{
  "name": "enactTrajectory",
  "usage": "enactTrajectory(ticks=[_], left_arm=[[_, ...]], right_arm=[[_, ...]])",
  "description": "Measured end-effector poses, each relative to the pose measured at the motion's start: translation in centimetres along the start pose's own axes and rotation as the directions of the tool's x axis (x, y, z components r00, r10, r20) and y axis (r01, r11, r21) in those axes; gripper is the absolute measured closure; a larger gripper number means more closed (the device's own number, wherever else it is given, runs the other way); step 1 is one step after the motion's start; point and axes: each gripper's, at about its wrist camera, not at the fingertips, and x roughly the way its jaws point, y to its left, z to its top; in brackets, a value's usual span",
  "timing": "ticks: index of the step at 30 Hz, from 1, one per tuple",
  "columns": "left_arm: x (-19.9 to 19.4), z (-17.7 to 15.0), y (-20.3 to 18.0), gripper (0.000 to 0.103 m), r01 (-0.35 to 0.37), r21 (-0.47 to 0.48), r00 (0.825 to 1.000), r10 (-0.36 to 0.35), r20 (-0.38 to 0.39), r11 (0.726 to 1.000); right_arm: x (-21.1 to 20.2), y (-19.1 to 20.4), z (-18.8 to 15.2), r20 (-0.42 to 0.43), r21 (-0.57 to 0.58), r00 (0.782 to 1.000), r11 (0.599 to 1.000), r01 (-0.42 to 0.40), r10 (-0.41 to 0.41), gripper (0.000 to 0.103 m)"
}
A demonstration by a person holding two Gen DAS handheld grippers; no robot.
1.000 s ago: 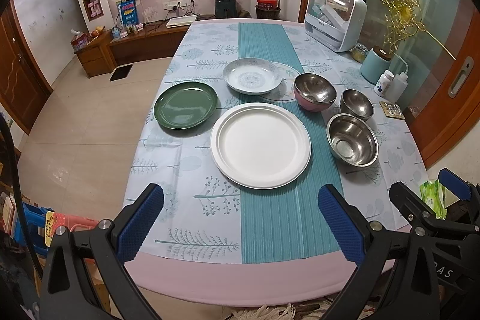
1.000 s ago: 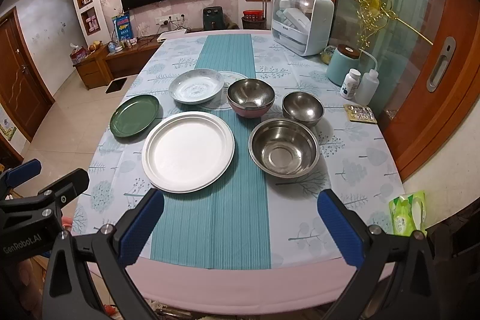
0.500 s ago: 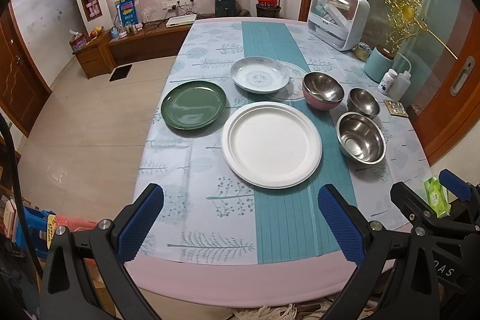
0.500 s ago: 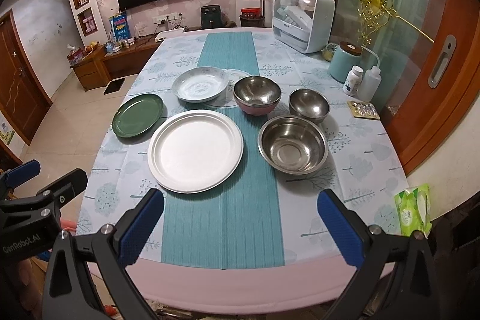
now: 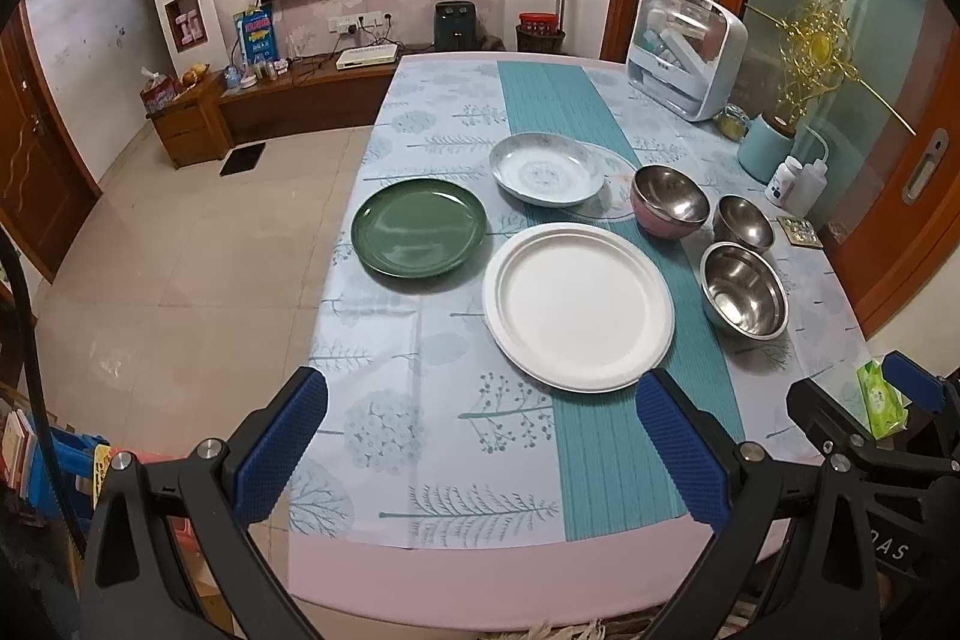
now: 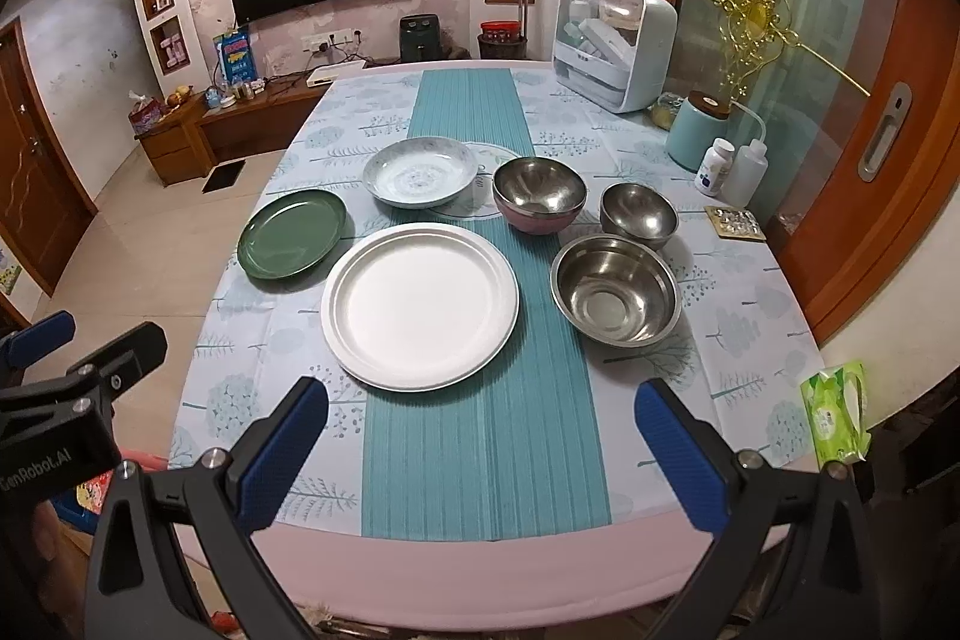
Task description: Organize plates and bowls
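Nearest the lens, the left gripper hovers above the near table edge, jaws wide apart and empty; its blue pads frame bare tablecloth. The right gripper is held likewise over the near edge at the lower centre of its view, jaws spread, gripping nothing. Each gripper shows at the margin of the other's view: the right one at lower right in the left view, the left one at lower left in the right view.

Between the pads and the crockery lies an uncovered band of tablecloth and teal runner. A green tissue pack sits at the right table edge.

Mid-frame, the large white plate lies partly on the runner. The green plate is just beside it to the upper left, close to the left table edge. The large steel bowl stands right of the white plate, apart from it.

Further back, the patterned plate, the pink-sided steel bowl and the small steel bowl form a row, each separate. A blister pack and two bottles occupy the right edge.

At the far right stands a white dish cabinet; the far runner is uncovered.
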Motion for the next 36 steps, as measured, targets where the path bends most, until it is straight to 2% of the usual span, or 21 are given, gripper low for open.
enactTrajectory(ticks=[6, 13, 19, 25, 28, 31, 35, 36], left_arm=[[-0.1, -0.3, 1.5, 0.001, 0.020, -0.006, 1.000, -0.020, 0.015, 1.000], [1.7, -0.4, 1.8, 0.002, 0.066, -0.014, 0.997, -0.067, -0.047, 0.998], [3.1, -0.4, 1.3, 0.002, 0.070, -0.016, 0.995, -0.071, -0.076, 0.997], [4.5, 0.0, 1.7, 0.003, 0.039, -0.036, 0.994, -0.042, -0.098, 0.999], [6.0, 0.5, 2.3, 0.003, 0.025, -0.061, 0.993, -0.032, -0.114, 0.998], [7.9, 1.2, 2.6, 0.003, -0.043, -0.067, 0.994, 0.036, -0.108, 0.997], [11.4, 2.4, 2.8, 0.003, -0.084, -0.069, 0.987, 0.074, -0.140, 0.994], [12.7, 2.8, 2.8, 0.003, -0.097, -0.071, 0.984, 0.086, -0.153, 0.993]], right_arm=[[-0.3, 0.9, -0.3, -0.003, 0.003, 1.000, 1.000, 0.016, -0.016, 0.000], [-0.5, 1.4, -0.6, -0.008, 0.002, 0.999, 0.999, 0.037, -0.037, 0.000], [0.1, 1.2, -0.4, -0.018, 0.001, 0.999, 0.999, 0.035, -0.035, 0.000], [2.0, 0.4, 0.4, -0.037, 0.008, 0.999, 1.000, -0.004, 0.004, 0.002], [3.6, 0.2, 0.9, -0.055, -0.009, 0.998, 1.000, -0.025, 0.024, 0.008], [5.7, -0.1, 1.8, -0.075, -0.041, 0.996, 0.998, -0.045, 0.042, 0.014], [9.3, -0.7, 3.7, -0.108, -0.083, 0.991, 0.993, -0.083, 0.074, 0.023], [10.5, -1.0, 4.4, -0.125, -0.090, 0.988, 0.990, -0.105, 0.093, 0.027]])
